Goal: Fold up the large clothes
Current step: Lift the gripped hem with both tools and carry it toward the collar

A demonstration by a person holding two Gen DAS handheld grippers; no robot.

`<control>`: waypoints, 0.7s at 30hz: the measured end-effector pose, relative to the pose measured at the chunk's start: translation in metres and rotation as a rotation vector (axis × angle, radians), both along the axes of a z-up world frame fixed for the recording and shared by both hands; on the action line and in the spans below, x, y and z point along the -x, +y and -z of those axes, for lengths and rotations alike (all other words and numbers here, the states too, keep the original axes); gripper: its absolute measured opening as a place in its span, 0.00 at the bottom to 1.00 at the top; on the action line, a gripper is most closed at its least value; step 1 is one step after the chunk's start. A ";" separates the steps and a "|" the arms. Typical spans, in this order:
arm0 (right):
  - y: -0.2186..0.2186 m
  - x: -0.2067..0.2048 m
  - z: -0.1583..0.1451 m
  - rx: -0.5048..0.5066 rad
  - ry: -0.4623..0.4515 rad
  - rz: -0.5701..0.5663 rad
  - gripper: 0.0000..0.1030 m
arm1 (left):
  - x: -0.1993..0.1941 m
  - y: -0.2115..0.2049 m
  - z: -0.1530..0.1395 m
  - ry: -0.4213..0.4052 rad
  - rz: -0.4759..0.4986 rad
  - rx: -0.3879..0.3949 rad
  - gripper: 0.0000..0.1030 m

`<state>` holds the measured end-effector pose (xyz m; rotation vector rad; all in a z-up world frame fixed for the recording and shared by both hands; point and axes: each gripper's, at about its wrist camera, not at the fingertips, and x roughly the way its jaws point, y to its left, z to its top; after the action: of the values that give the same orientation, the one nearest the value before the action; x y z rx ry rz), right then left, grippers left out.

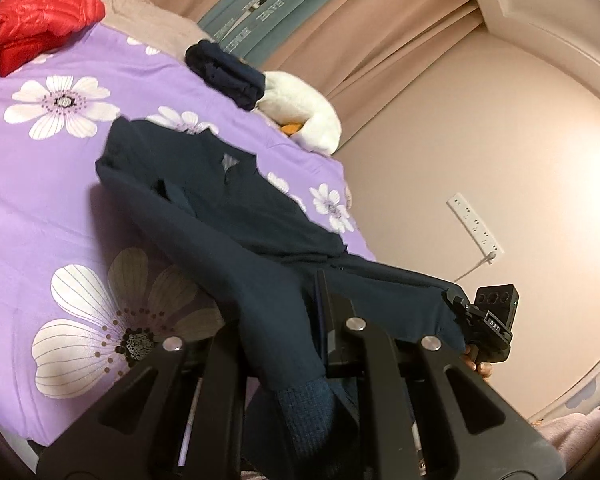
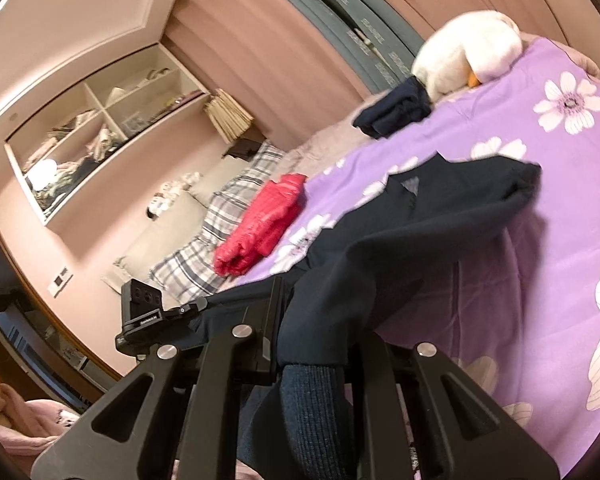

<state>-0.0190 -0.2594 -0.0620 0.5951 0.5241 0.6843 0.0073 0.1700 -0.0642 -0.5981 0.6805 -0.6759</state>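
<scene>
Sweater, dark navy, hangs by its ribbed hem between 2 tongs, and the rest of it trails away onto the purple floral bedspread. Left tongs are clamped narrow on 1 hem corner, the ribbed band bunched between the pads. Right tongs are likewise pinched on the other hem corner. Fabric stretches taut between the 2 grips; in the left wrist view the right tongs' housing sits just to the right of the left tongs. Ahead of both tongs the sweater's body slopes down to the bed, its neck and shoulders lying flat at the far end. Beyond the neck lies a folded dark garment touching a white plush toy. A folded red puffer jacket sits well apart, far left of the left tongs, beside a plaid pillow.
</scene>
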 end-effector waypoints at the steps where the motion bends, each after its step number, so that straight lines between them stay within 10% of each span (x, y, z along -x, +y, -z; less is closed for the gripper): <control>1: 0.000 0.003 -0.005 -0.003 -0.015 -0.004 0.13 | 0.003 0.001 -0.003 -0.007 -0.002 0.003 0.11; 21: 0.000 0.023 -0.046 -0.048 -0.135 -0.050 0.13 | 0.034 0.020 -0.042 -0.091 -0.036 0.045 0.11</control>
<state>-0.0418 -0.2594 -0.0158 0.5781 0.3983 0.7805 -0.0266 0.1896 -0.0221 -0.6158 0.5697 -0.6817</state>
